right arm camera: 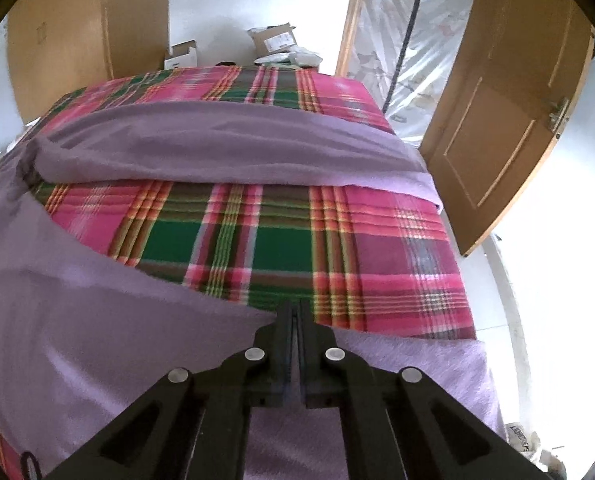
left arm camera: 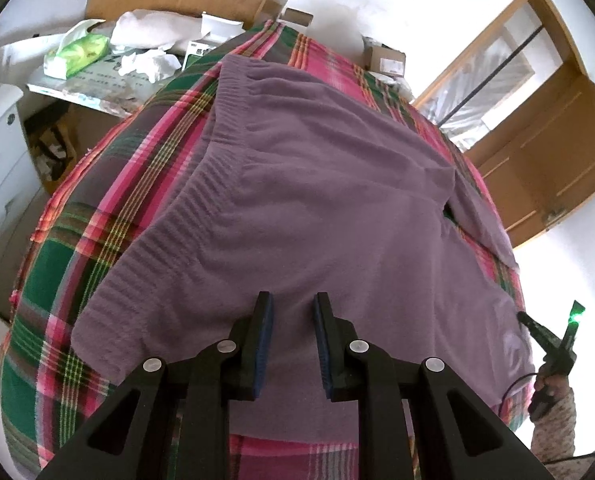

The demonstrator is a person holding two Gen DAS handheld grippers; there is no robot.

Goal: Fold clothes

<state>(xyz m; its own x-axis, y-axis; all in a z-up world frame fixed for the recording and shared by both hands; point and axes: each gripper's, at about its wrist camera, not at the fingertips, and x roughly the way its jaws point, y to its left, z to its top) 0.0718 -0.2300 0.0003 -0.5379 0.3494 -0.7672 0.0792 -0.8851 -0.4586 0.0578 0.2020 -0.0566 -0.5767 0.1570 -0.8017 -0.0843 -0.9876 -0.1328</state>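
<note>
We see the purple fleece trousers with a ribbed waistband (left arm camera: 297,184) spread on the plaid-blanketed table (right arm camera: 289,248), legs apart, our left hand-held gripper (left arm camera: 293,308) parted above them, our right hand-held gripper (right arm camera: 297,312) pinched on the near leg's edge, likely to carry it onto the far leg.

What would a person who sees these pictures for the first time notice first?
First, the purple garment, spread flat over a bright plaid blanket in pink and green, with its two legs parted towards the right. Next, the left gripper, open just above the near part of the garment, and the right gripper, shut at the edge of the near leg.
</note>
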